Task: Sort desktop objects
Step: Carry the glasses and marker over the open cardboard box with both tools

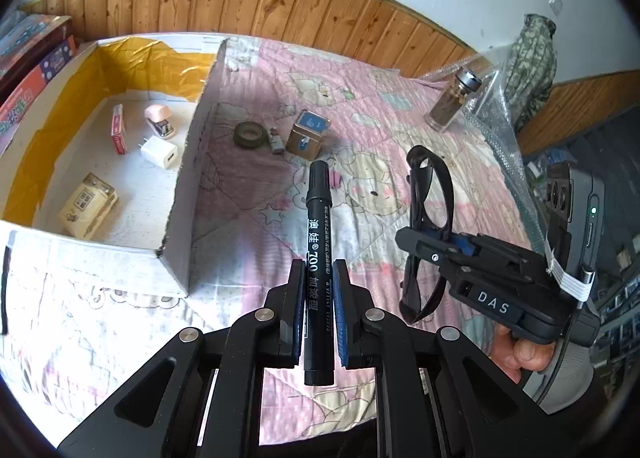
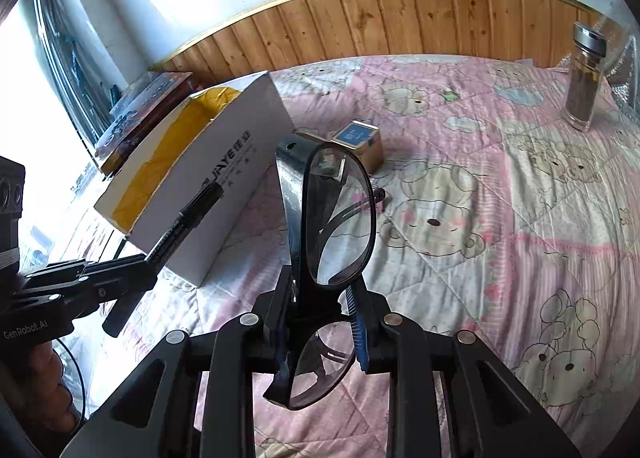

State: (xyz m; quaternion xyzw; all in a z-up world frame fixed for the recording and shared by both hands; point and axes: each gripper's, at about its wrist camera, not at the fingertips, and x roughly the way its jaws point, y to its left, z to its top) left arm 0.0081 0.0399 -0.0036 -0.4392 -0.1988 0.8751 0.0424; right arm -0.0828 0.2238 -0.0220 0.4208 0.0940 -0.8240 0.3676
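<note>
Left tool (image 1: 319, 282) clamping marker (image 1: 317, 234), right tool (image 2: 324, 298) clamping glasses (image 2: 336, 217)

place: home bedroom | evidence: pink cartoon-bear quilt (image 2: 460, 225) spread across a bed | wood-panelled wall (image 1: 248, 1) at 12 o'clock | bright window (image 2: 24, 69) at 9 o'clock

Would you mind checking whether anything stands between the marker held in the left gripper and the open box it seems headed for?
Only the box's own near side wall rises between the black marker, clamped in the left gripper, and the box interior. The air above that wall looks free, so lifting over it should work.
</note>
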